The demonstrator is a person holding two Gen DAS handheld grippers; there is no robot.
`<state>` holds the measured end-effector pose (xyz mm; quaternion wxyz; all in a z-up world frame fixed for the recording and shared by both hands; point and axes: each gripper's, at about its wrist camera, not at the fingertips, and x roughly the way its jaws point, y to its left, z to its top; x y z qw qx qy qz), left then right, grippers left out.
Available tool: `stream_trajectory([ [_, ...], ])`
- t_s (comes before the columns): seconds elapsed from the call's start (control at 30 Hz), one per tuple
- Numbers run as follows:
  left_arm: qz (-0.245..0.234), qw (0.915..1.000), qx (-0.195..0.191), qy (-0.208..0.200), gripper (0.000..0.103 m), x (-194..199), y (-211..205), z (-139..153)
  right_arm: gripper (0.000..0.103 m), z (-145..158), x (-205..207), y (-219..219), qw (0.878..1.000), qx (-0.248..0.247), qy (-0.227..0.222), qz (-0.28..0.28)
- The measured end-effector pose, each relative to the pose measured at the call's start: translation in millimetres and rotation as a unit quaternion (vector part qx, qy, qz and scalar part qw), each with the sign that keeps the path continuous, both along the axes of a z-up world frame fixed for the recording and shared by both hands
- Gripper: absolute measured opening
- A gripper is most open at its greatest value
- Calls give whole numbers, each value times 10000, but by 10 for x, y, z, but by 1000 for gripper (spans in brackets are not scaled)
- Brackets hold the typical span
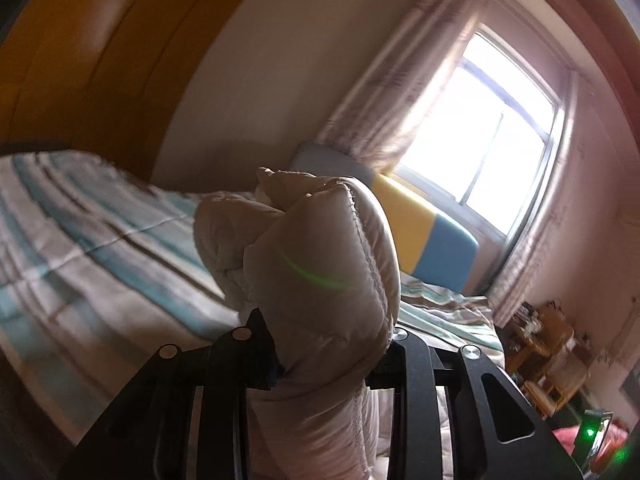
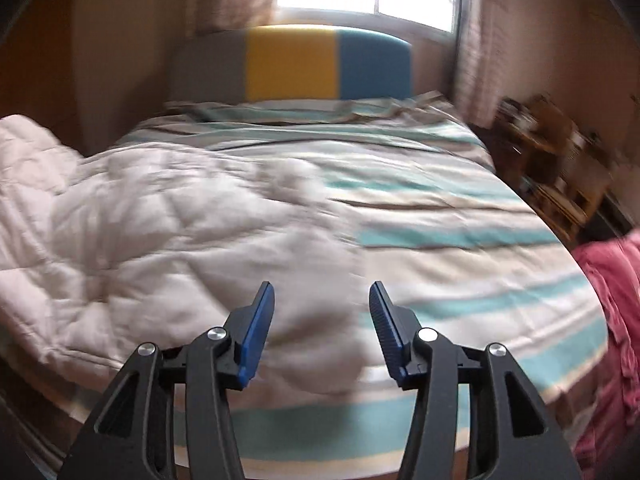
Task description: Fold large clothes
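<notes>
A: What are the left tongs (image 1: 328, 344) doing?

B: They are clamping a puffy beige quilted coat (image 1: 316, 264). A thick padded fold is bulging up between the two black arms and hiding the tips, and the fabric is hanging down below them.

A: And what is lying around them?

B: To their left and beyond them, the striped bedspread (image 1: 92, 240) is stretching away. Ahead and to the right, the grey, yellow and blue headboard (image 1: 420, 232) is standing under the bright window (image 1: 492, 136).

A: And the right tongs (image 2: 322, 332)?

B: They are standing apart, blue pads (image 2: 256, 336) showing, with nothing between them. They are hovering above the near edge of the bed (image 2: 460, 240).

A: Where is the coat from that side?

B: It is spreading over the bed to the left of these tongs and just ahead of them, pale and quilted. The picture is blurred, so its far edge is hard to place. To the right, something red (image 2: 612, 312) is hanging beside the bed.
</notes>
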<state>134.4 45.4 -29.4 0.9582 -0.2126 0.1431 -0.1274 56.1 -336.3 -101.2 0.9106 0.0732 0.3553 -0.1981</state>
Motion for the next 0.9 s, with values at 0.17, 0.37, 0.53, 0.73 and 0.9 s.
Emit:
stream_trajectory([
  [0.17,-309,9986,360,-229,29,-22,-370,139,50,-106,-200,-171,9992,69,238,-325],
  [0.37,-797,9939,720,-245,29,-15,-835,225,50,-211,-166,-214,9989,142,362,-272],
  [0.53,-1157,9882,979,-239,29,18,-1219,211,50,-255,-140,-270,9981,207,476,-338],
  [0.73,-1572,9790,1288,-185,29,0,-1613,83,50,-260,-188,-359,9977,338,437,-403],
  [0.9,-1886,9687,1606,-153,29,-55,-1920,-58,50,-302,-236,-453,9965,426,468,-539],
])
